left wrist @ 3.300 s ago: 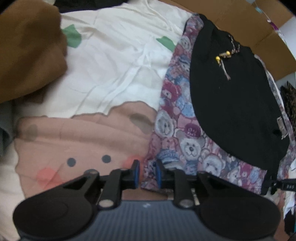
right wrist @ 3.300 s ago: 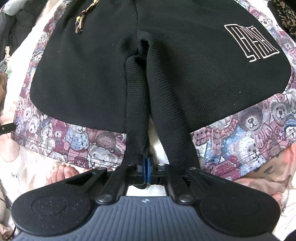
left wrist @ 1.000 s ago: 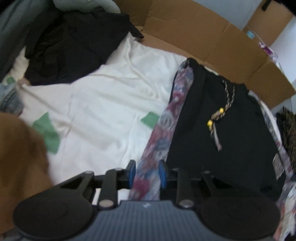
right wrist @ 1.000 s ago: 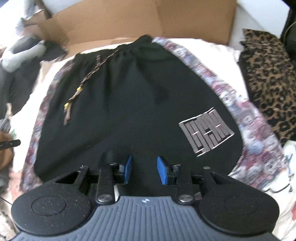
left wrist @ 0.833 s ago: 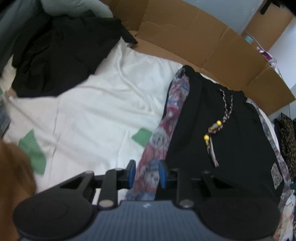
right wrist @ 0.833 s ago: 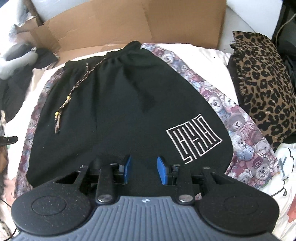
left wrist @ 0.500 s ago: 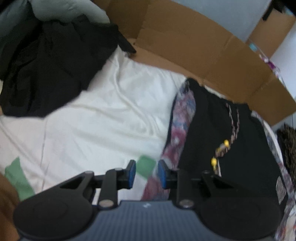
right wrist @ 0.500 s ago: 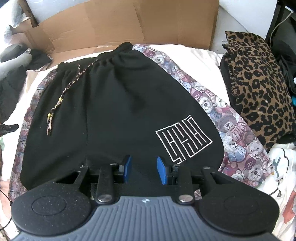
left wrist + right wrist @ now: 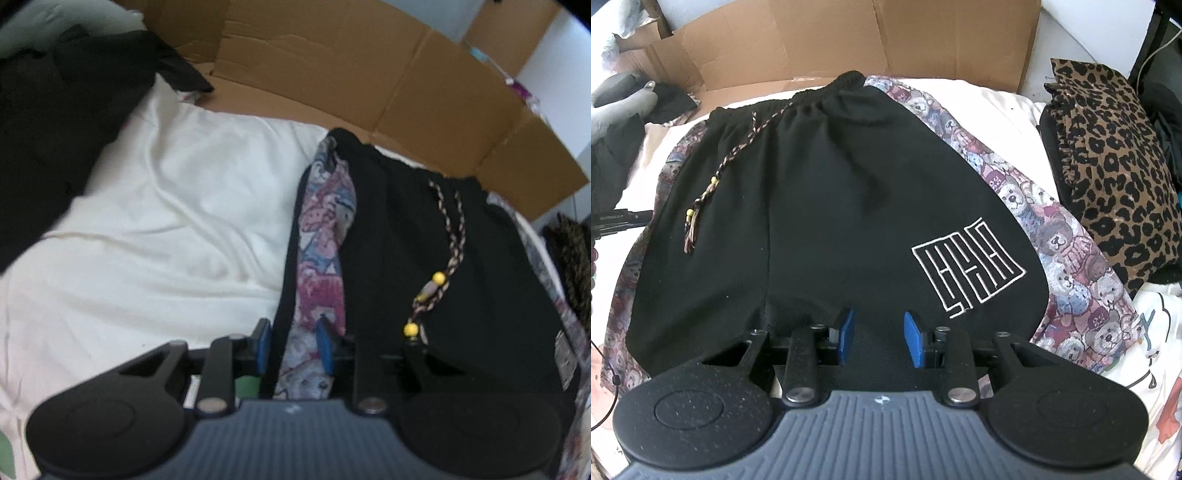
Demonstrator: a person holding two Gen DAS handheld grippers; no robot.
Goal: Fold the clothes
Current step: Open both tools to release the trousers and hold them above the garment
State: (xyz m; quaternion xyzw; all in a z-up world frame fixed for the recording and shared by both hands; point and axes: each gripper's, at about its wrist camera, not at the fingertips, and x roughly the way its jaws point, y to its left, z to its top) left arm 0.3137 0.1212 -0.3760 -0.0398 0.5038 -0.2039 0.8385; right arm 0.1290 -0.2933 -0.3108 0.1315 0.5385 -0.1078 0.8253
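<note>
Newly folded-up shorts (image 9: 831,192) beyond parted right tongs (image 9: 878,336)

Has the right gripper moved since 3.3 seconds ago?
Yes. The right gripper has pulled back from the shorts: the cardboard behind them now shows, and its fingers, shut then, stand open.

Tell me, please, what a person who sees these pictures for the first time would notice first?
Probably the black shorts spread flat in the middle of the bed, with a white maze-like logo near the lower right and teddy-bear print panels along the sides. Next, the leopard-print cloth piled at the right, and the brown cardboard standing behind.
</note>
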